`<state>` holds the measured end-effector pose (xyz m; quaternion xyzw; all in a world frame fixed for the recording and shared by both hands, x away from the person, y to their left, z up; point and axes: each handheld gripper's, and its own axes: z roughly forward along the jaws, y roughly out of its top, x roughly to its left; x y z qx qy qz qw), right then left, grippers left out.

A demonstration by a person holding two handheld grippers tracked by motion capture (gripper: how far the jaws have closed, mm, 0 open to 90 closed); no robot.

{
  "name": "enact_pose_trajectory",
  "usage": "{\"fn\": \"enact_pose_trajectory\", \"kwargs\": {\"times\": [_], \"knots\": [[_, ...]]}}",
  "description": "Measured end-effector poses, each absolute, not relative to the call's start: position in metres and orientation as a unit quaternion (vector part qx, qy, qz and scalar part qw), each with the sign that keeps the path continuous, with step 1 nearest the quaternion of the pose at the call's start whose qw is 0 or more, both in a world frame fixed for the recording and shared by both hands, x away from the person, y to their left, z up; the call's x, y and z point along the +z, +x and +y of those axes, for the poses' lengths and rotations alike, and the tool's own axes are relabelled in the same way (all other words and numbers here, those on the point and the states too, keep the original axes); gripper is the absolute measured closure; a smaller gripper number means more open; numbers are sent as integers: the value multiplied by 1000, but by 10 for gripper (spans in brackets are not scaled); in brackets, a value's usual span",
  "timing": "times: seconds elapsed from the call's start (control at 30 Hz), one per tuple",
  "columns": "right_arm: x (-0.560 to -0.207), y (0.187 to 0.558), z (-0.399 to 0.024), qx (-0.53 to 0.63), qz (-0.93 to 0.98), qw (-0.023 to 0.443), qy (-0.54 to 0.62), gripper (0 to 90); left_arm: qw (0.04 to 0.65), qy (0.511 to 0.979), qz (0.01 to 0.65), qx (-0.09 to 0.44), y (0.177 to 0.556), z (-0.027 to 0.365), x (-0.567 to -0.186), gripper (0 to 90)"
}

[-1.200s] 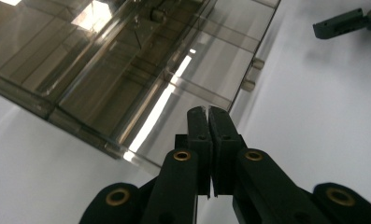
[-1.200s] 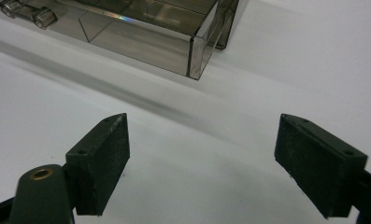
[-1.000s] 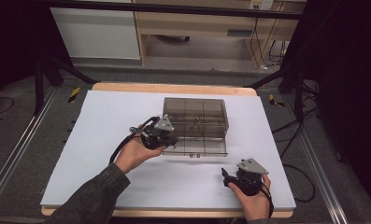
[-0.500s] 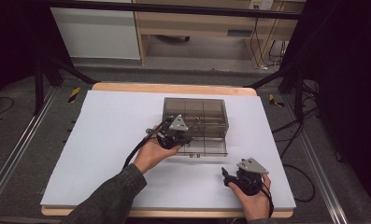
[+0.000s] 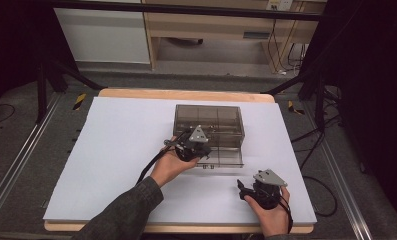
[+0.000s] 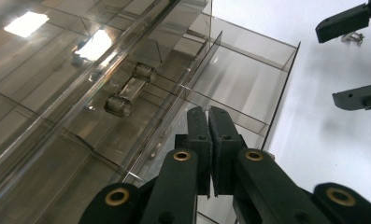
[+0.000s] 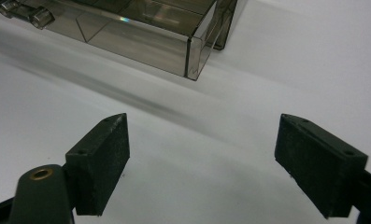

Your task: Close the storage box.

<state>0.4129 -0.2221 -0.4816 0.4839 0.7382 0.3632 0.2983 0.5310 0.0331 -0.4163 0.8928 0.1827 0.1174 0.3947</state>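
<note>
Drawer (image 5: 221,157) of smoky acrylic box (image 5: 208,122) at table centre sits part-open. Left gripper (image 6: 210,135), jaws clenched empty, hovers over it; right gripper (image 7: 202,154) gapes, near right. Should press squarely on the drawer front, avoiding skew.

The surface (image 5: 121,150) is a wooden board under a white sheet that leaves only its edges bare. A smoky clear plastic box (image 5: 209,120) with inner dividers stands on the sheet just toward one o'clock from centre, its drawer (image 5: 226,159) pulled out toward six o'clock.
</note>
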Motion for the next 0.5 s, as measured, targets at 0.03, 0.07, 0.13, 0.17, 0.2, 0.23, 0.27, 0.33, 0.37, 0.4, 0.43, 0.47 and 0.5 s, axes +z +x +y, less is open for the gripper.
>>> {"fn": "enact_pose_trajectory", "kwargs": {"times": [0.03,0.07,0.13,0.17,0.2,0.23,0.27,0.33,0.37,0.4,0.43,0.47,0.5], "knots": [[-482,413,-222,363,738,298,484,181,393,893,184,117,532,33,-417,884],[-482,413,-222,363,738,298,484,181,391,894,185,118,532,32,-418,884],[-482,413,-222,363,739,298,483,181,391,893,190,117,533,32,-419,884],[-482,413,-222,363,738,298,483,181,389,894,190,117,534,32,-419,884],[-482,413,-222,363,738,299,484,181,388,894,191,115,535,32,-420,883],[-482,413,-222,363,739,299,484,181,387,895,192,113,536,32,-420,883],[-482,413,-222,362,739,299,483,181,388,894,194,112,536,32,-420,882],[-482,413,-222,363,739,299,483,181,389,894,194,112,536,32,-420,880],[-482,413,-222,363,739,298,483,181,389,894,194,111,536,32,-420,876],[-482,413,-222,363,739,298,483,180,391,893,194,113,536,33,-420,870],[-482,413,-223,362,739,298,483,181,397,889,197,113,535,33,-419,863],[-482,413,-223,362,739,298,483,180,401,887,198,113,535,33,-419,847],[-482,413,-223,362,739,298,484,180,404,885,199,113,534,33,-418,827]]}}
